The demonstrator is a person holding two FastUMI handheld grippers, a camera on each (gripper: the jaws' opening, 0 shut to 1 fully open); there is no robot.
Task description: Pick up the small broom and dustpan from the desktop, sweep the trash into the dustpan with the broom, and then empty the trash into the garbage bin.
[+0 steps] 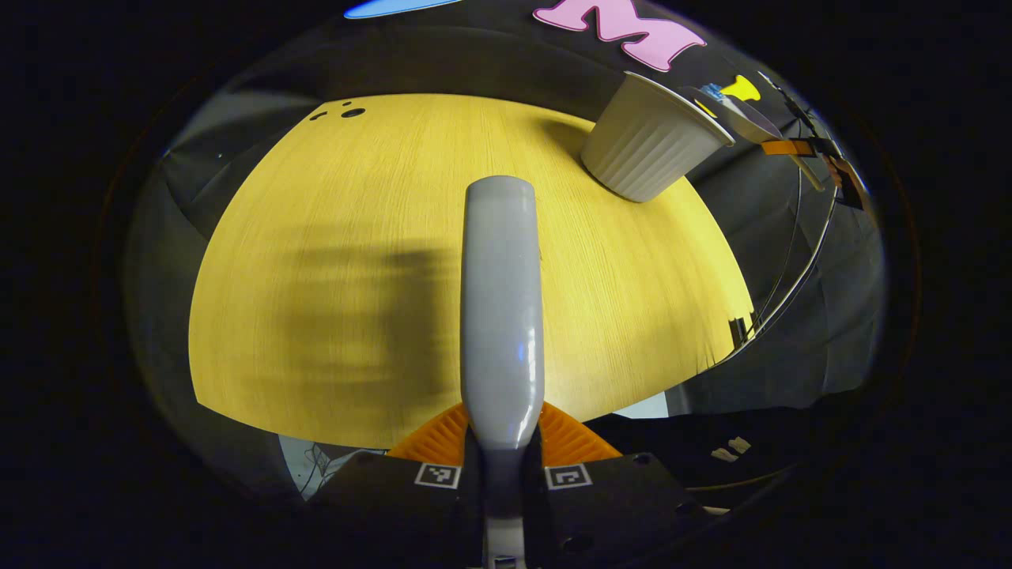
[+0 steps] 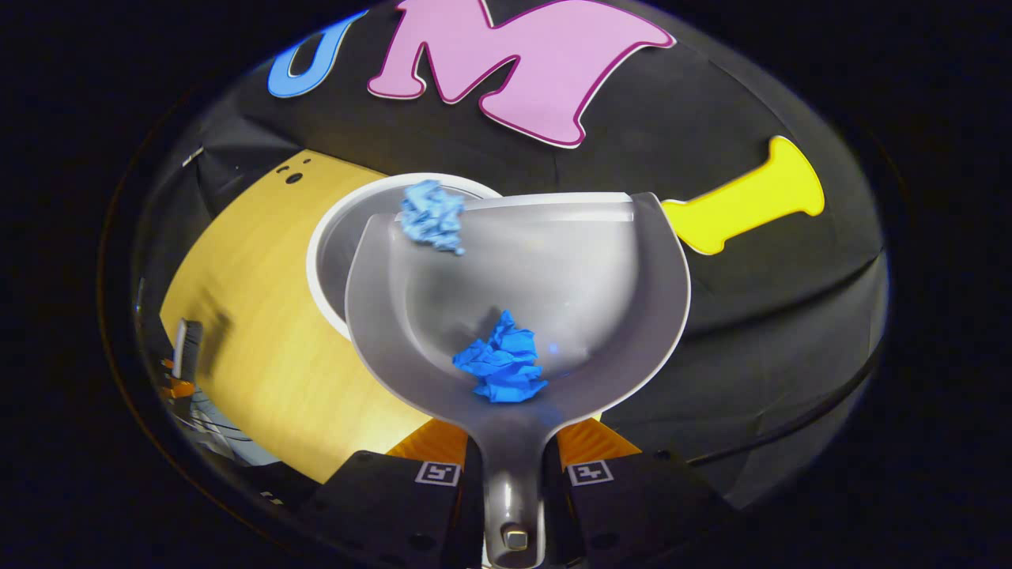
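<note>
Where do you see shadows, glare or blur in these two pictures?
Left gripper view: a broad soft shadow lies on the desktop, left of the broom handle, which carries a bright glare streak near the left tongs. Right gripper view: the upper paper ball at the dustpan lip looks smeared, the lower one is sharp.

Bright light, soft shadows, fisheye warping
</note>
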